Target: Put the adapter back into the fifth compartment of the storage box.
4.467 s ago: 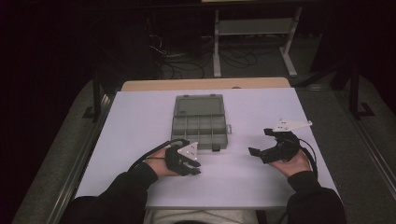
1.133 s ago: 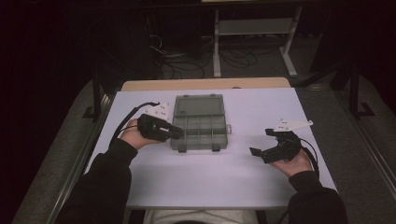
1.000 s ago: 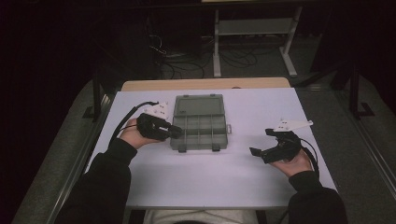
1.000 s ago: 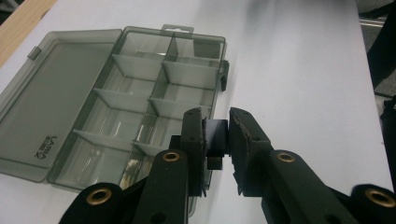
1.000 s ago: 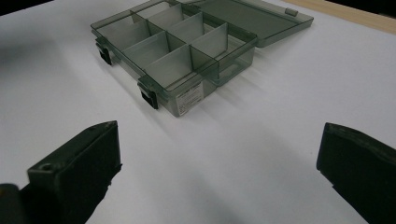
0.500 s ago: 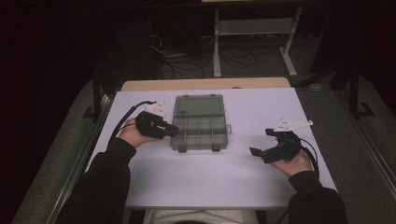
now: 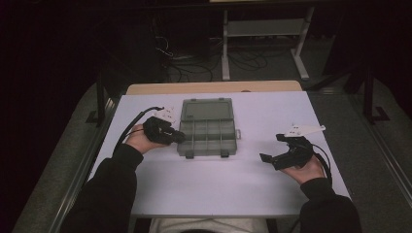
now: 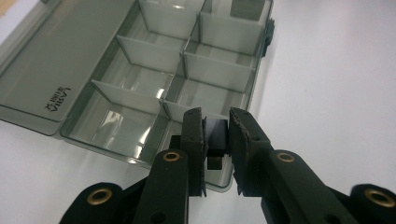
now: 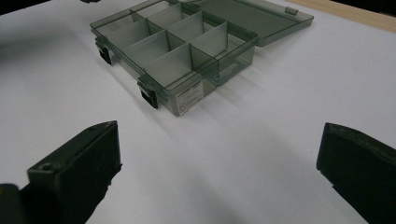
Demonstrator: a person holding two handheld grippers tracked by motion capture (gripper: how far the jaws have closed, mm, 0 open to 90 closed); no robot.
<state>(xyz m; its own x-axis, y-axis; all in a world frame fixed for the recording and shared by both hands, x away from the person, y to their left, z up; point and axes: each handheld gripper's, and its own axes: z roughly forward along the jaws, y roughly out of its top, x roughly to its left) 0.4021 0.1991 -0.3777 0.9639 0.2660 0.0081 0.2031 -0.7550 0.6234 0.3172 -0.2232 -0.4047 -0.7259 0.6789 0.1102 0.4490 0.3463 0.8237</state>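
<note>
Two grippers | my left gripper (image 8: 215, 122) clamps a small black block (image 8: 215, 135), now lowered over the organizer box (image 7: 206, 127) corner compartment: release next | right gripper (image 9: 217, 154) apart, idle.

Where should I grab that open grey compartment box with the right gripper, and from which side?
Probably the box's right end wall, from above: one jaw inside a compartment, one outside. That wall is thin and upright; the lid lies flat behind and latches stick out in front. The open right gripper is nearest it.
</note>
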